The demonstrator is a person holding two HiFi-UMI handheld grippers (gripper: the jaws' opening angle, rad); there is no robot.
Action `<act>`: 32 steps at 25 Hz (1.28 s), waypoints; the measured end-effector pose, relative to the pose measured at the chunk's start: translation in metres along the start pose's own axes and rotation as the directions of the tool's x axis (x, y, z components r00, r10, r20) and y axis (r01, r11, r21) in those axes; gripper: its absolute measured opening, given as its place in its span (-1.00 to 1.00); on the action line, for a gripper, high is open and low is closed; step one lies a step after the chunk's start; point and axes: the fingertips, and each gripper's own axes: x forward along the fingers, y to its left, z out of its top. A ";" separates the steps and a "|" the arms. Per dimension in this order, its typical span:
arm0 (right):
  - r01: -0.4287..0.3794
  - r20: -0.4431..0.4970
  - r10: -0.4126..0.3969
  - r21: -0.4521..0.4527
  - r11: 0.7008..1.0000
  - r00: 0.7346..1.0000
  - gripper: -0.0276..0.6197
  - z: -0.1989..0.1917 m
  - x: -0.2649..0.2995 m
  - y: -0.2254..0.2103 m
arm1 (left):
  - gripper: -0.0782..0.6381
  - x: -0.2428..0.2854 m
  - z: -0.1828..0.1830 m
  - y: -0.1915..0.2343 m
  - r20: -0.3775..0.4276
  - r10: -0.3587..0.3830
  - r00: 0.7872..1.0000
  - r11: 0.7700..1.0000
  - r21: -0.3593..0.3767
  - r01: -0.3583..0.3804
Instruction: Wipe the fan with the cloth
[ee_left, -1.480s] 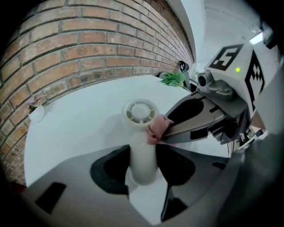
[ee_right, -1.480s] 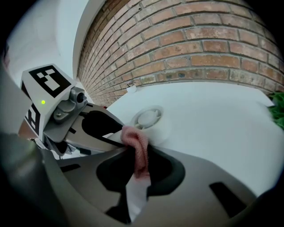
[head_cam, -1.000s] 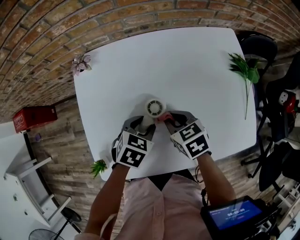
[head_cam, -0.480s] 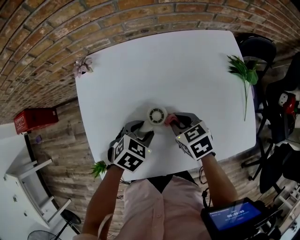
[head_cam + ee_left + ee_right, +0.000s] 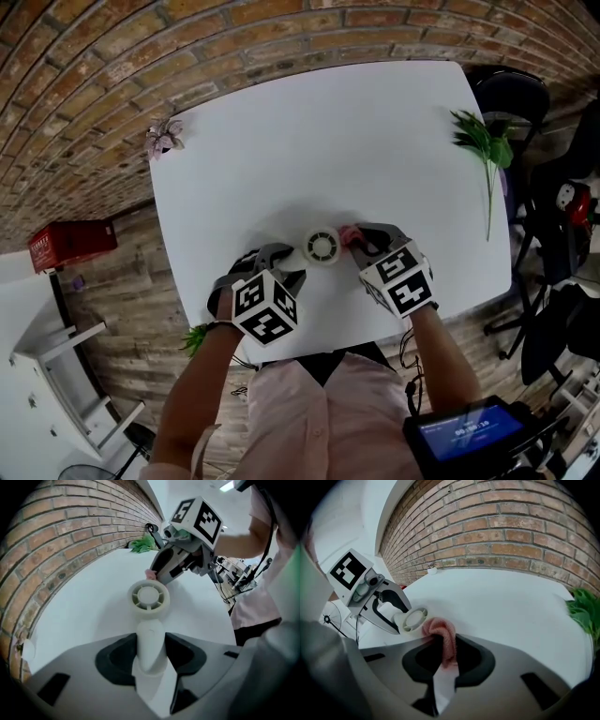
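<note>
A small white hand fan (image 5: 322,247) lies low over the white table (image 5: 309,141), its round grille facing up. My left gripper (image 5: 281,258) is shut on the fan's handle (image 5: 150,644), which sits between the two dark pads. My right gripper (image 5: 361,239) is shut on a pink knitted cloth (image 5: 440,637). The bunched cloth (image 5: 350,234) touches the right rim of the fan head (image 5: 414,619). In the left gripper view the right gripper (image 5: 161,571) sits just behind the fan head (image 5: 149,597), with a bit of the cloth (image 5: 151,574) showing.
A green leafy sprig (image 5: 487,141) lies at the table's right edge and a pink flower (image 5: 162,131) at its far left corner. A small green sprig (image 5: 197,335) sits at the near left edge. Dark chairs (image 5: 516,94) stand to the right, a brick floor surrounds the table.
The left gripper has rolled, and the fan head has shifted to the right. The right gripper has moved right with the cloth and stays against the fan's rim.
</note>
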 end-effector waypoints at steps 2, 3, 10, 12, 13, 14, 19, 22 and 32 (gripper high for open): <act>0.003 0.001 -0.003 0.001 1.000 1.000 -0.75 -0.001 -0.001 -0.001 | -0.24 0.001 0.001 -0.001 -0.017 -0.009 1.000 0.999 0.048 0.010; 0.005 0.001 -0.005 0.003 1.000 1.000 -0.75 -0.001 -0.002 -0.002 | -0.24 0.001 0.002 -0.002 -0.027 -0.013 1.000 0.997 0.075 0.015; -0.001 0.003 0.001 -0.015 1.000 1.000 -0.74 -0.005 -0.011 -0.003 | -0.24 0.006 0.010 -0.010 -0.131 -0.029 0.991 0.931 0.358 0.074; -0.001 0.017 0.002 -0.025 1.000 1.000 -0.74 -0.003 -0.018 -0.005 | -0.24 0.007 0.013 -0.015 -0.172 -0.026 0.985 0.880 0.463 0.104; 0.001 0.023 -0.001 -0.032 0.999 1.000 -0.74 -0.001 -0.021 -0.007 | -0.24 0.008 0.013 -0.017 -0.191 -0.026 0.981 0.853 0.507 0.121; 0.002 0.027 0.000 -0.044 0.999 1.000 -0.74 0.001 -0.024 -0.008 | -0.24 0.009 0.014 -0.019 -0.208 -0.026 0.978 0.826 0.547 0.138; -0.063 0.004 0.066 -0.245 0.968 0.998 -0.74 0.005 -0.024 0.005 | -0.24 0.011 0.013 -0.026 -0.267 -0.003 0.964 0.687 0.699 0.196; -0.136 -0.053 0.126 -0.429 0.893 0.991 -0.74 -0.002 -0.018 0.019 | -0.24 0.011 0.014 -0.028 -0.276 0.010 0.961 0.635 0.744 0.208; -0.383 -0.295 0.272 -0.846 0.370 0.916 -0.75 -0.022 -0.003 0.062 | -0.24 0.013 0.013 -0.037 -0.323 0.037 0.946 0.449 0.851 0.273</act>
